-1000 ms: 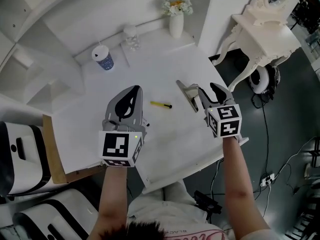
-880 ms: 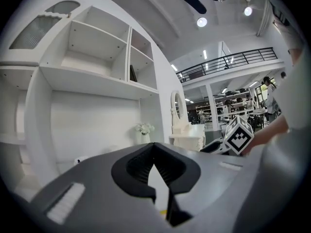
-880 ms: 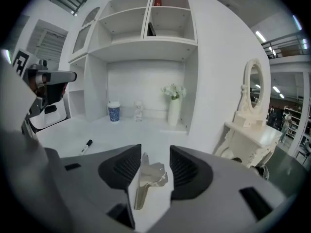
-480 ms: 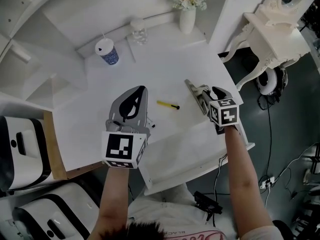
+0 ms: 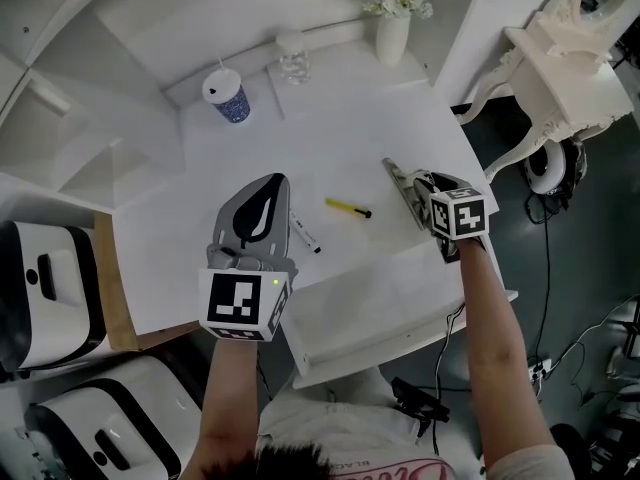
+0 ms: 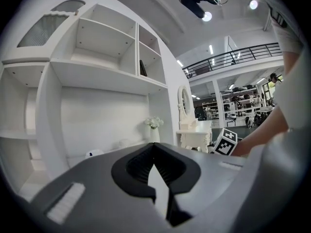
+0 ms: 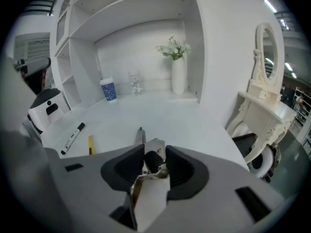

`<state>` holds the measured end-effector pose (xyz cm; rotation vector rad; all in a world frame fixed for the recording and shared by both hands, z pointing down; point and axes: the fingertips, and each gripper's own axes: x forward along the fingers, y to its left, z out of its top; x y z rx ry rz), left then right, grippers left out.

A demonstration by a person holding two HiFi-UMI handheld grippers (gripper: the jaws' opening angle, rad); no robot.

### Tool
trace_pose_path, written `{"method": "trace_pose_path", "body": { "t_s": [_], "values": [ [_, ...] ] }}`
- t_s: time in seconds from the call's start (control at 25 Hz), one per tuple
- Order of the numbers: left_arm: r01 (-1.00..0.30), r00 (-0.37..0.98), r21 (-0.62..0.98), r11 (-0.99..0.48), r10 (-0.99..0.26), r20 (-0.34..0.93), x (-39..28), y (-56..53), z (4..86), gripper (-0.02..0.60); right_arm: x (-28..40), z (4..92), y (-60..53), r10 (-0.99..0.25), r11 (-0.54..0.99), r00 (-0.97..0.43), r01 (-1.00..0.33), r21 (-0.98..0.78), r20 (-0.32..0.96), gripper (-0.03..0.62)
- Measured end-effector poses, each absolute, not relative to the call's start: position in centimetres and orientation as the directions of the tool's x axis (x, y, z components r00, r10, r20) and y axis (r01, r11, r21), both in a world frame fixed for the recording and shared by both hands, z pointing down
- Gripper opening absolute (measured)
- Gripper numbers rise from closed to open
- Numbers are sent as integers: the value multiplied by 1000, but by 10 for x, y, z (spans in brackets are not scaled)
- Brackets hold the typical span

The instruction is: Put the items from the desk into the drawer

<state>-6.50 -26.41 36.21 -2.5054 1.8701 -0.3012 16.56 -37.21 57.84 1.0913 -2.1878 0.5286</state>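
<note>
The metal tool [image 5: 403, 180] lies close to the right edge of the worktop [image 5: 330, 133], and my right hand-held gripper [image 5: 424, 182] has it. The jaws have just been closing, and the right gripper view shows the pads pressed on the tool's black part, with its thin metal end [image 7: 141, 136] sticking out in front. My left hand-held gripper [image 5: 277, 180] hovers over the middle of the worktop with its jaws together and nothing in them.

A black-capped marker [image 5: 305, 233] lies just beside the left gripper's tips, and a yellow pen [image 5: 347, 208] lies between the two grippers. The drawer [image 5: 370, 313] stands pulled out under the front edge, its white inside bare. A lidded cup [image 5: 229, 95], a glass [image 5: 293, 58] and a vase of flowers [image 5: 392, 36] keep to the back edge, well apart from my grippers, so the middle and front of the worktop are roomy.
</note>
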Motion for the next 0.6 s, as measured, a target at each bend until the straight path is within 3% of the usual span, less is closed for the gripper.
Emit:
{"method": "trace_pose_path", "body": {
  "t_s": [0.6],
  "values": [
    [-952, 270, -118, -282, -956, 114, -69, -254, 342, 9, 141, 552, -354, -546, 617, -524, -779, -108, 654, 29]
  ]
}}
